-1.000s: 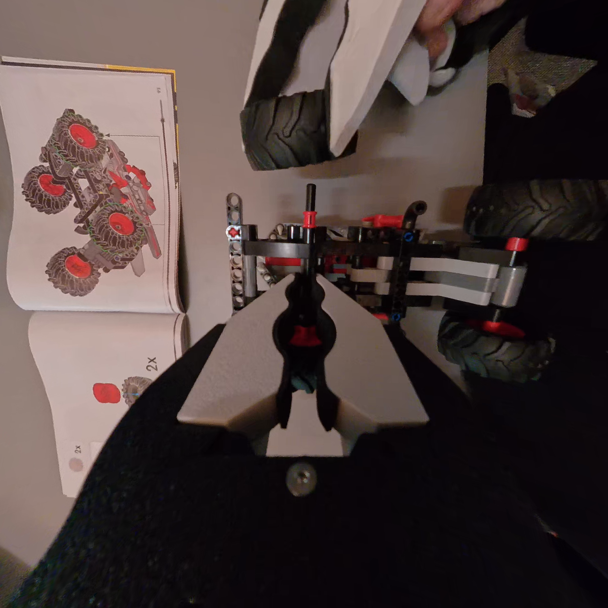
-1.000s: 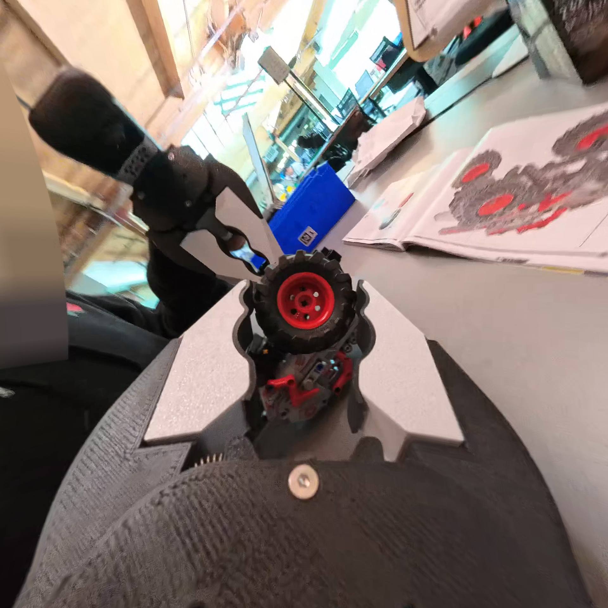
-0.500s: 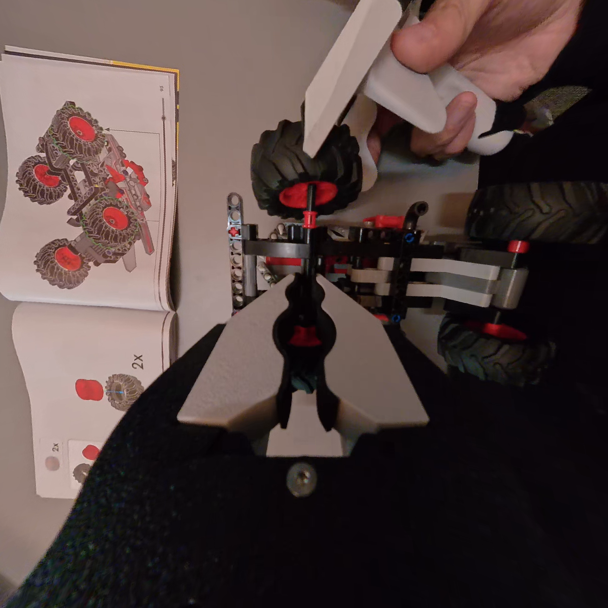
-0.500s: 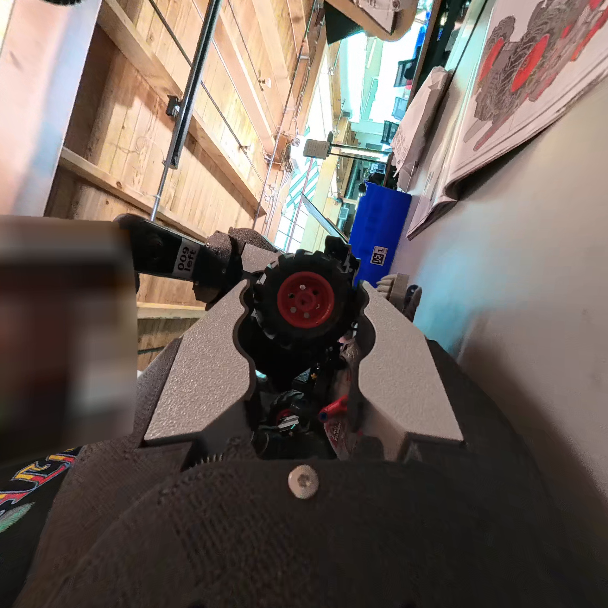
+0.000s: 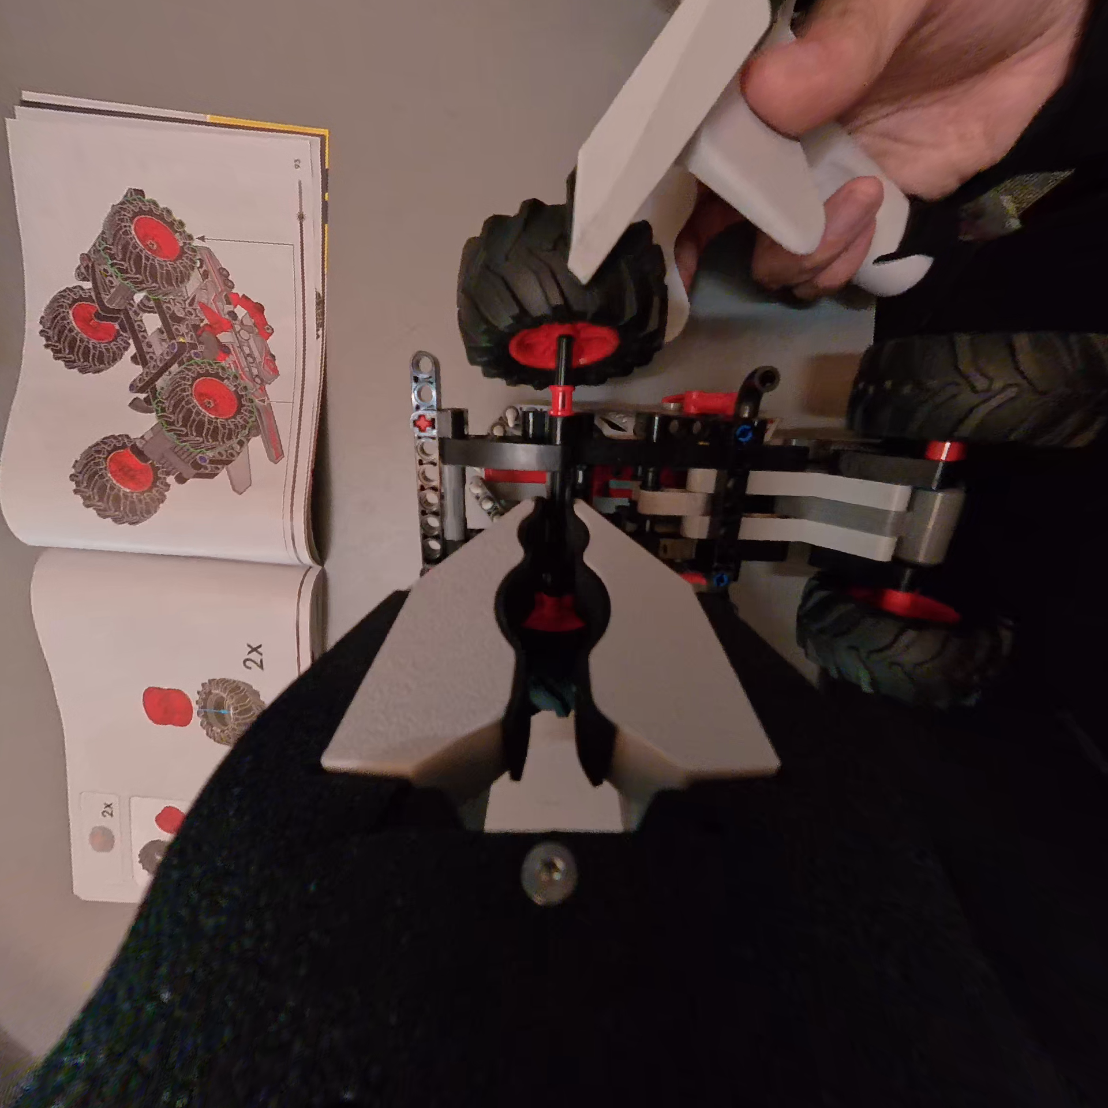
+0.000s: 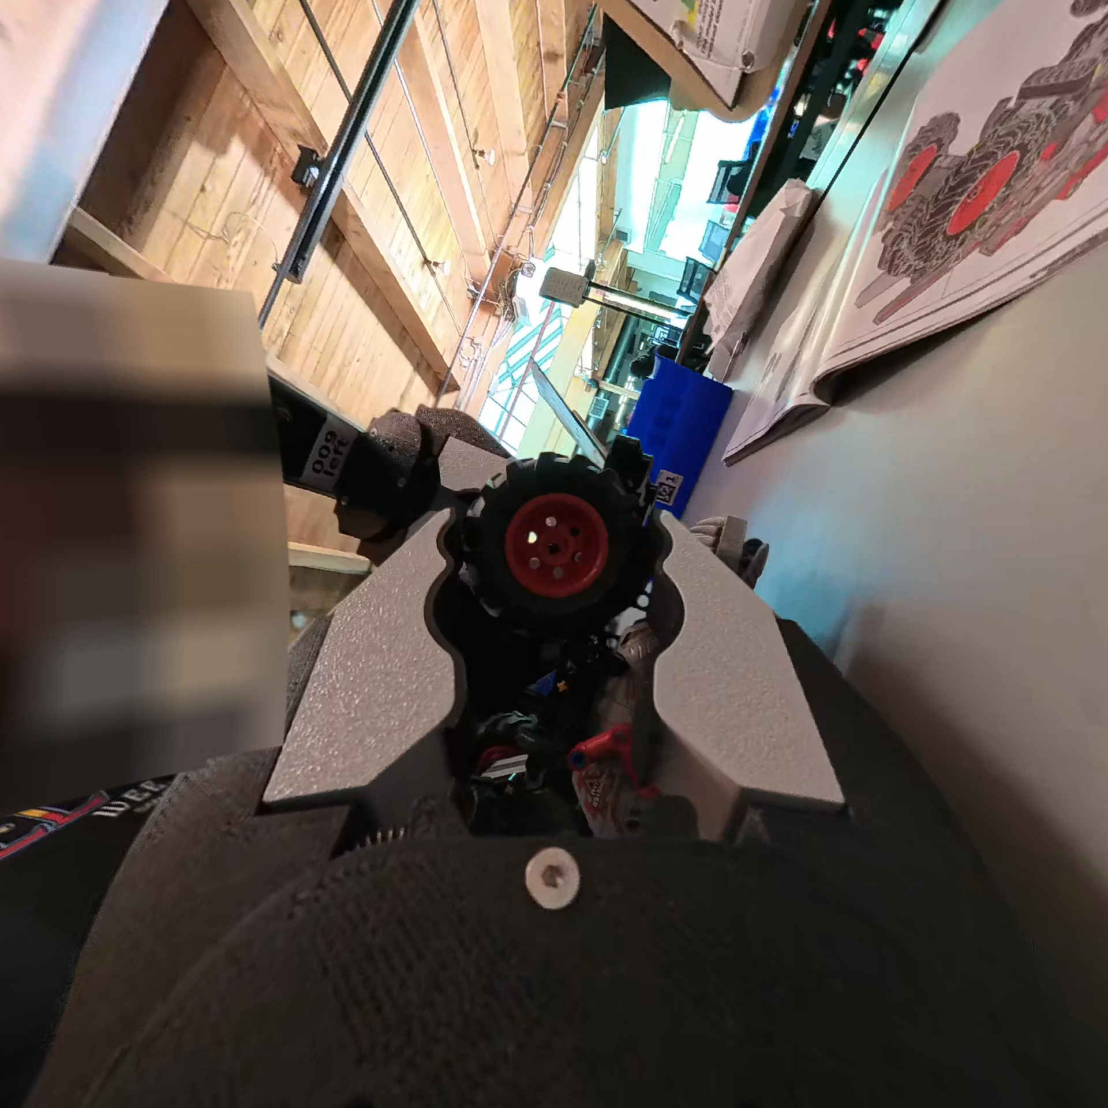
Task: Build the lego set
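Note:
The half-built lego truck (image 5: 689, 473) lies on its side on the grey table. My left gripper (image 5: 554, 509) is shut on it, its jaws round the black axle and a red-hubbed wheel (image 5: 548, 617). The free end of the axle (image 5: 562, 372) points away from me. My right gripper (image 6: 554, 527) is shut on a loose black wheel with a red hub (image 6: 554, 545). In the left wrist view this wheel (image 5: 539, 288) sits with its hub at the axle tip, and the right gripper's fingers (image 5: 635, 180) clamp the tyre.
Two mounted wheels (image 5: 983, 390) (image 5: 899, 641) are at the truck's right end. The open instruction booklet (image 5: 168, 360) lies to the left on the table. A hand (image 5: 899, 120) holds the right gripper. A blue bin (image 6: 677, 419) and papers (image 6: 761, 282) stand farther off. The grippers' ends are close to 5 cm from one another.
The right gripper turned the loose wheel so its hub faces the axle and brought it down onto the axle tip. The left gripper and the truck stayed put.

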A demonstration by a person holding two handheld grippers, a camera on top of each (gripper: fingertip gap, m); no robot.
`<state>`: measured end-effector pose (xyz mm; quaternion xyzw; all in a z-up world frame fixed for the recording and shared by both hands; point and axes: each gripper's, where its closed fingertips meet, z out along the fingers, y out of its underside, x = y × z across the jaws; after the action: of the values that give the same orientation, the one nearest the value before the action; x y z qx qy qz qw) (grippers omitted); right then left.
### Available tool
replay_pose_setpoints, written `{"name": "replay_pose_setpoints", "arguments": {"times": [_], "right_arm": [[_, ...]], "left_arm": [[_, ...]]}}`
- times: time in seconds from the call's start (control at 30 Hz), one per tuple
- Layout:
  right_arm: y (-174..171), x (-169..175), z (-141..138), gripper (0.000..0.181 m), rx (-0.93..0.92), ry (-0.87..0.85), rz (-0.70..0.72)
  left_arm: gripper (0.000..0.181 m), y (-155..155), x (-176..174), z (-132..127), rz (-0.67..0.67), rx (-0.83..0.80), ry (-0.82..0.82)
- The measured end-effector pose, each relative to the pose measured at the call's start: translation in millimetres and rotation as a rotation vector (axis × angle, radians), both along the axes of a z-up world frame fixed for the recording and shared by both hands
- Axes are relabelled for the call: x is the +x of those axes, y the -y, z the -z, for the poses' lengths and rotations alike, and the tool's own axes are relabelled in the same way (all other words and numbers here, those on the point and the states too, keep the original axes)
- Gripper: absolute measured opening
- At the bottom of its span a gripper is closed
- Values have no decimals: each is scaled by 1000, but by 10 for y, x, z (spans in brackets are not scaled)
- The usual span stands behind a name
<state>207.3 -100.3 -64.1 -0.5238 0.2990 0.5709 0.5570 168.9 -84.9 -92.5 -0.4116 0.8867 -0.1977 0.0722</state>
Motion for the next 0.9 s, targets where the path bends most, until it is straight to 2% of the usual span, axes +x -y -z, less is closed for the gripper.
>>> {"name": "replay_pose_setpoints", "arguments": {"times": [0.03, 0.17, 0.4, 0.57, 0.63, 0.9], "right_arm": [[2, -8, -7, 61, 0, 28, 0], [4, -34, -62, 61, 16, 123, 5], [2, -76, -62, 61, -3, 386, 24], [14, -114, -41, 61, -10, 327, 1], [15, -134, -41, 60, -22, 370, -22], [29, -194, 25, 61, -95, 865, -160]], "left_arm": [[3, 0, -3, 0, -3, 0, -1], [3, 9, -20, -3, -9, -2, -9], [3, 15, -35, -3, -33, 0, -15], [2, 26, -58, 0, -32, -12, -11], [2, 29, -66, -1, -31, -18, -9], [2, 23, -74, 1, -22, -18, -10]]}}
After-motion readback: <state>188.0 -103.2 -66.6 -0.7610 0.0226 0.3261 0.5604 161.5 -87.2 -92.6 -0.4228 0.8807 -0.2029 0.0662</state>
